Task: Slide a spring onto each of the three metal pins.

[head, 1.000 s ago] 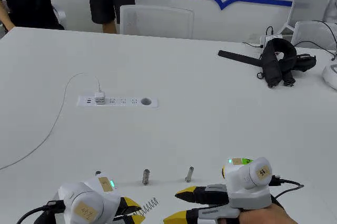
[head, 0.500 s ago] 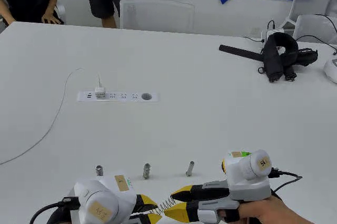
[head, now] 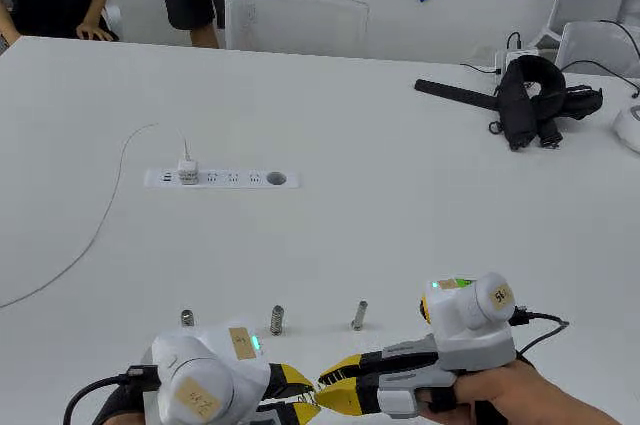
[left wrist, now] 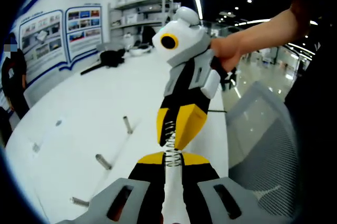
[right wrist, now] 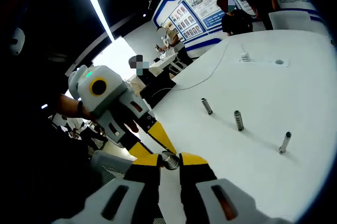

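Your left gripper pinched one end of the spring, your right gripper the other, above the table near its front edge. Behind: left pin and middle pin sprung, right pin bare.

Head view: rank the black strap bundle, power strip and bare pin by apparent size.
1. black strap bundle
2. power strip
3. bare pin, smallest even though nearest the camera.

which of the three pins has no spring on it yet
The right pin in the head view: its shaft is bare, while the middle pin and left pin each carry a spring.
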`<action>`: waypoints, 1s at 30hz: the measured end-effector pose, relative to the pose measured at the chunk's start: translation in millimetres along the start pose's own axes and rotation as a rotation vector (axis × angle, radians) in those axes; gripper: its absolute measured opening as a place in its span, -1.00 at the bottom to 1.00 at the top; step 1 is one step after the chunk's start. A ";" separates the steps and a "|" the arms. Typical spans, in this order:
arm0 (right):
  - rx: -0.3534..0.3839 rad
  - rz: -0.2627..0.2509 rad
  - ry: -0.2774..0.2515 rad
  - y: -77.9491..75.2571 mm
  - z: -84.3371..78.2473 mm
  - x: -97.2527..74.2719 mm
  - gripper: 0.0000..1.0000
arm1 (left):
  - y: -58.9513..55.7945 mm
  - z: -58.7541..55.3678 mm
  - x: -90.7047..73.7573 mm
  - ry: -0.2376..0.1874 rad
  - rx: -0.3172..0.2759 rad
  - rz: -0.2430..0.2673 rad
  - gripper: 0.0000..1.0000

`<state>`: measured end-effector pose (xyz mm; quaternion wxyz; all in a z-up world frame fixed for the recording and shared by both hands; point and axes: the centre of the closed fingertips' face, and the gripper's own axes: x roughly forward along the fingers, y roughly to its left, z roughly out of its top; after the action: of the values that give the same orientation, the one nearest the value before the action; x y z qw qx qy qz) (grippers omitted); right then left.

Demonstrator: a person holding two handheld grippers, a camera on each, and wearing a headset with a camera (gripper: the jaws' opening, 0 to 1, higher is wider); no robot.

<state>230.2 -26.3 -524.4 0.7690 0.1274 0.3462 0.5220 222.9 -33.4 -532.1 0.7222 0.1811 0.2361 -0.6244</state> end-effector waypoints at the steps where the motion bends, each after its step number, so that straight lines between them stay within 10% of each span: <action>1: -0.004 0.007 0.002 1.3 0.4 -0.4 -0.71 | -0.6 0.5 0.4 -0.001 0.002 -0.005 -0.79; 17: -0.095 -0.015 0.086 5.5 2.9 -6.4 -0.75 | 0.2 6.6 6.4 0.007 0.026 -0.044 -0.80; 30: -0.363 -0.022 0.288 5.6 -13.9 -14.7 -0.56 | -2.5 12.7 8.2 -0.012 0.049 -0.077 -0.80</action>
<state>213.8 -39.4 -525.5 0.7276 -0.0928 0.3541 0.5802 222.8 -47.5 -526.3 0.6943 0.1858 0.2234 -0.6584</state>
